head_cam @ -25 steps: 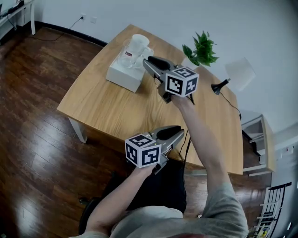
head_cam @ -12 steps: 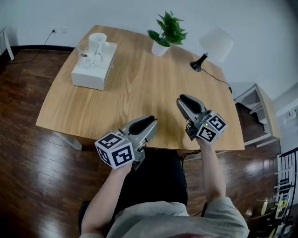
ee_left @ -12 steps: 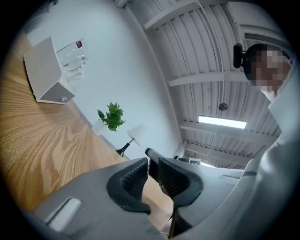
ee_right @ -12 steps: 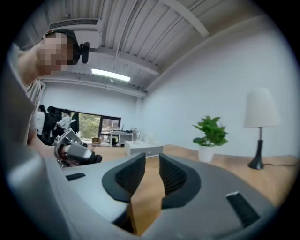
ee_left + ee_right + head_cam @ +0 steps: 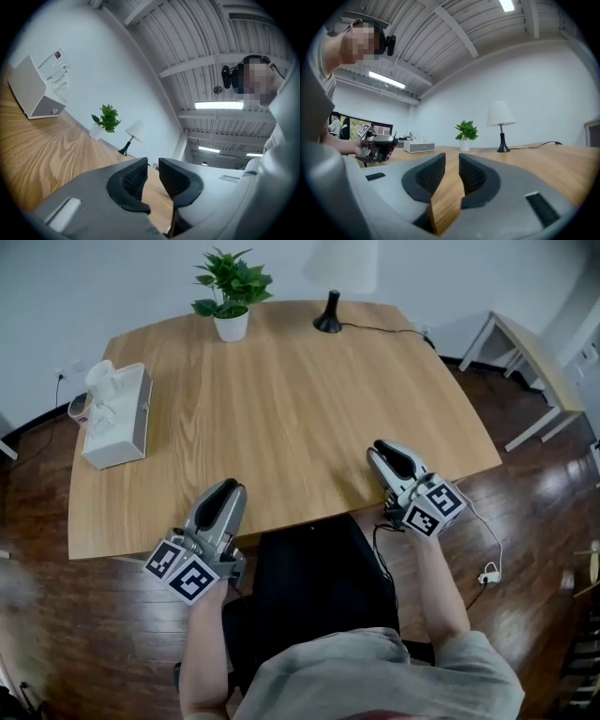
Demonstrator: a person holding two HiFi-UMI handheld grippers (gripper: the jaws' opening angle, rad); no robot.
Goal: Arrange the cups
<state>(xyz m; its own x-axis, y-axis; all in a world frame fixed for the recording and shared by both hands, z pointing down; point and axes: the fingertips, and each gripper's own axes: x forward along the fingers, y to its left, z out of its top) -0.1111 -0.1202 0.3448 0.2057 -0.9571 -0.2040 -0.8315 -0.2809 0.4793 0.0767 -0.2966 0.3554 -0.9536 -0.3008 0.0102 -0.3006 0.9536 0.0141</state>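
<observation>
Several clear glass cups stand on a white box at the table's far left; the left gripper view shows the cups on the box, and the right gripper view shows that box far off. My left gripper rests at the near table edge, jaws a narrow gap apart, nothing between them. My right gripper hovers over the near right edge, far from the cups. Its jaws are closing, a slim gap left and nothing in it.
A potted plant and a black-footed lamp stand at the far edge of the wooden table. A pale side table stands to the right, and a cable lies on the dark floor.
My right gripper has pulled back from the cups on the box to the near right table edge, its jaws narrowing. The head view has swung, and the left gripper stayed near the edge.
</observation>
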